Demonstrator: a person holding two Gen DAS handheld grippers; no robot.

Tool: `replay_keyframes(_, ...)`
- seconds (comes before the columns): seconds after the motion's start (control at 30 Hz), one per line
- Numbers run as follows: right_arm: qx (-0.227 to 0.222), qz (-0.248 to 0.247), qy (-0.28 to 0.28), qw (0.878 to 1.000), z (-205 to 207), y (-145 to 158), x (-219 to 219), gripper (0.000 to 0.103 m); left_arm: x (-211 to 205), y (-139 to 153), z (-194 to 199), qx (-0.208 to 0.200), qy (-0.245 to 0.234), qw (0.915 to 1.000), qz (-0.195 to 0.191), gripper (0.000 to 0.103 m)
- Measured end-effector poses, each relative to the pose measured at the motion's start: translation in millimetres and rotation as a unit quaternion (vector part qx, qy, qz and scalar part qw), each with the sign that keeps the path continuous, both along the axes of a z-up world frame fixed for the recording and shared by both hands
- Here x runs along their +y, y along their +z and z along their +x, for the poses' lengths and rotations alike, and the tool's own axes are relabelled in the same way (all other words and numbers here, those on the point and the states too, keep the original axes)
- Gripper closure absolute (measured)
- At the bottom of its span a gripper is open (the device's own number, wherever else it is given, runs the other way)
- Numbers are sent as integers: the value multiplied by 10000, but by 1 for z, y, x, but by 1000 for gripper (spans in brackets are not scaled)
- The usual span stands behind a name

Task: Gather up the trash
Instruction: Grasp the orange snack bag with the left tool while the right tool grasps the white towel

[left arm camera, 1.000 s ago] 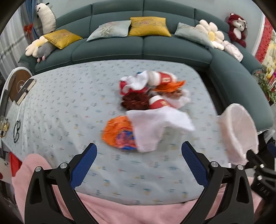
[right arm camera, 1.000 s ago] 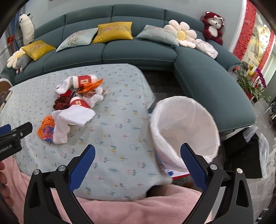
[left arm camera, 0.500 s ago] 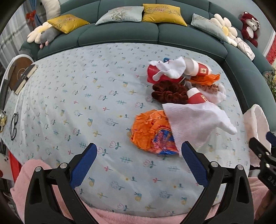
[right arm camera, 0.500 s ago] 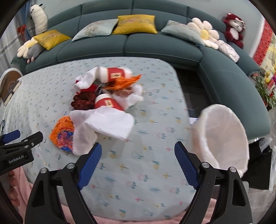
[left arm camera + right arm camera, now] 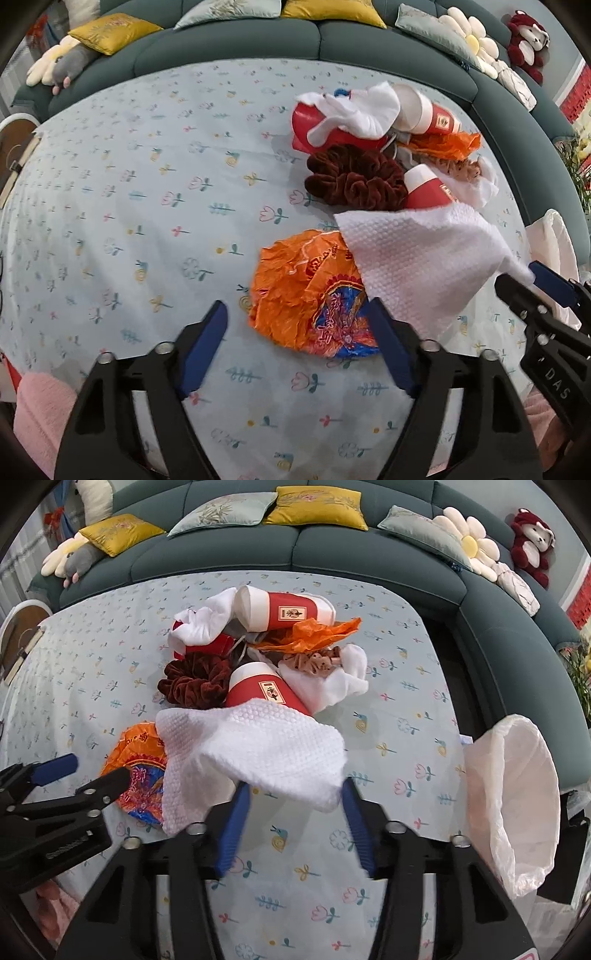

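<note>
A heap of trash lies on a table draped in a pale blue flower-print tablecloth (image 5: 147,206), with a teal sectional sofa (image 5: 332,550) curving behind it; the left gripper (image 5: 297,334) hovers low over the near edge of the heap, its blue-padded jaws spread wide on either side of a crumpled orange snack wrapper (image 5: 310,291), holding nothing; the right gripper (image 5: 293,814) is likewise open, its jaws set apart at the near, drooping edge of a white textured paper towel (image 5: 255,746), though whether the pads touch the sheet cannot be told. The towel drapes over one side of the wrapper and over the lower end of a red paper cup (image 5: 264,690) lying on its side; a dark maroon velvet scrunchie (image 5: 354,177) sits just beside that cup; farther back a second red paper cup (image 5: 288,609) lies tipped over, with a white cloth (image 5: 205,622) against it, a scrap of orange plastic (image 5: 314,633) in front of it, and a tan scrunchie (image 5: 319,661) resting on more white cloth. A bin lined with a white plastic bag (image 5: 517,794) stands off the table's right edge, well apart from the heap; yellow and grey cushions and plush toys line the sofa.
</note>
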State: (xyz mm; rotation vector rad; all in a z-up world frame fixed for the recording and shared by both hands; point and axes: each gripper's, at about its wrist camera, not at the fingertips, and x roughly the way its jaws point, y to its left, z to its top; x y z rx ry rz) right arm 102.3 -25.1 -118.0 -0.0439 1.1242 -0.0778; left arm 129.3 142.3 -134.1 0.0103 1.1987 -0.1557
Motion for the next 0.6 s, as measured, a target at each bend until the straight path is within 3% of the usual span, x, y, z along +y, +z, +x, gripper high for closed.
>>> replay_keyframes(0.07,98,93,43,9999,4,-4,0,83,-2,-7,3,101,-74,9999,-22,51)
replay_keyframes(0.1,130,167,48,9998,5,-5,0,92,-3,-9,3,136,-98,9998,-42,61)
replay_keyframes(0.13,142,214,49,9997,5,-6,0,97,-3,-12,4,200,-142,9996,-105,74)
replay_keyframes(0.2,116,238,72,9996,3,-4,0,100,-4,-15,4,284,-172,9993,-166,89)
replay_keyframes(0.43,-71,398,129,9991,-6,16,-7,100,-1,-5,-7,171,-79,9990,-400,93)
replay_keyframes(0.53,-50,419,152,9990,-8,21,-9,82,-2,0,-9,121,-97,9990,-411,94)
replay_keyframes(0.6,-149,280,200,9993,-11,25,-6,63,-4,3,-10,94,-98,9990,-423,95)
